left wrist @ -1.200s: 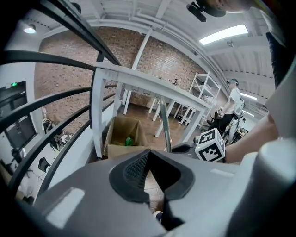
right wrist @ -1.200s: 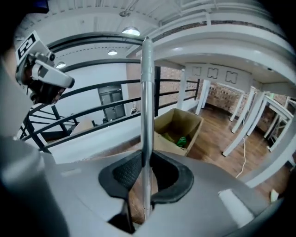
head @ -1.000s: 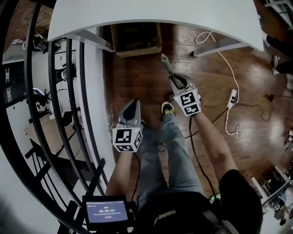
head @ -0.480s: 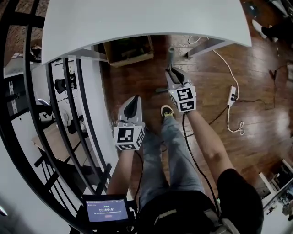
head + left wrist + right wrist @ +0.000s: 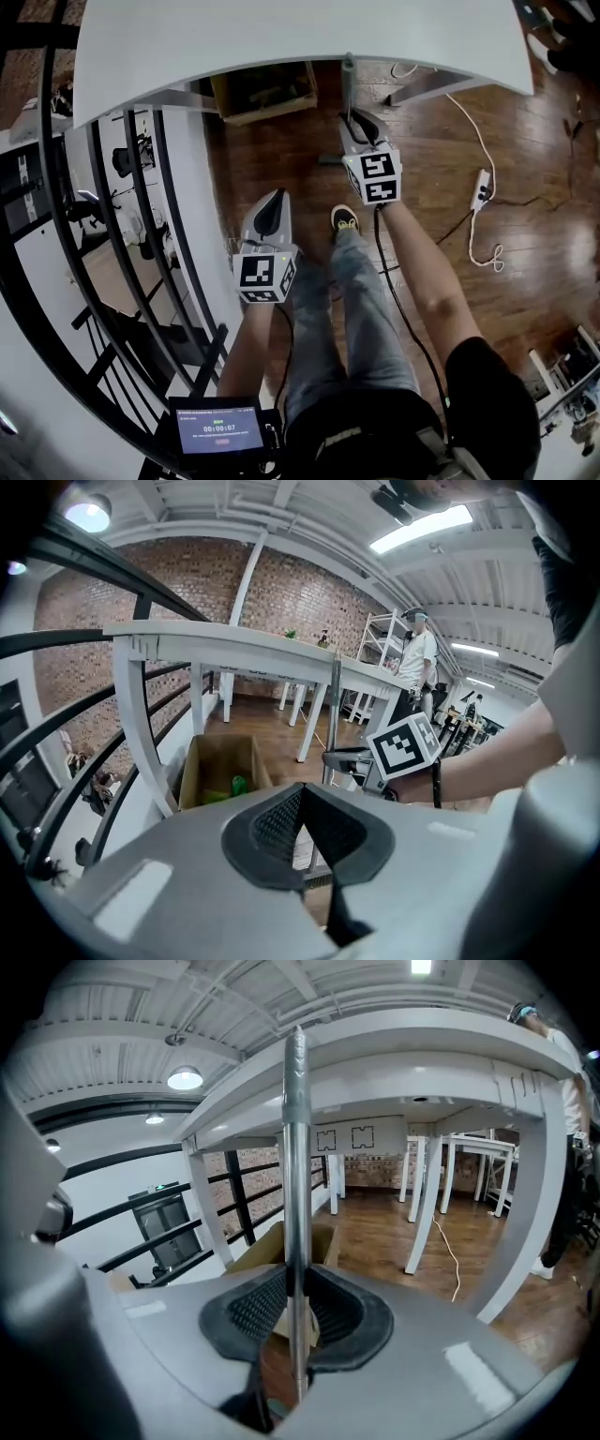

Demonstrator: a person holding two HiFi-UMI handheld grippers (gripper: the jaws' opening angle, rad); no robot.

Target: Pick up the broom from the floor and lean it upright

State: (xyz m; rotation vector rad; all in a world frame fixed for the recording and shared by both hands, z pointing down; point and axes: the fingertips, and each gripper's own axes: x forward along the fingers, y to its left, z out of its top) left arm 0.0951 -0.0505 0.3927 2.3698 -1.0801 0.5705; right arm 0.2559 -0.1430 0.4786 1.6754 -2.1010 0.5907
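Far left in the head view: black railing, curving down the frame. Next to it, the left gripper, over the wood floor, aimed forward and downward. Fingers pressed together, pinching nothing. Beyond it, under the white desk, an open cardboard box.

Right of the box, the right gripper, ahead of a shoe. Fingers pinching the broom by its metal handle. Long axis close to vertical: straight up and down in the right gripper view, passing between the fingers. Top end up, just beside the desk's near edge; lower end hidden below the gripper, brush end not made out. From the head view, seen almost end-on: a short grey stub running from the fingers toward the desk edge. Upright too in the left gripper view, standing right of the box.

Further right, on the floor: a white power strip, well apart from the broom.
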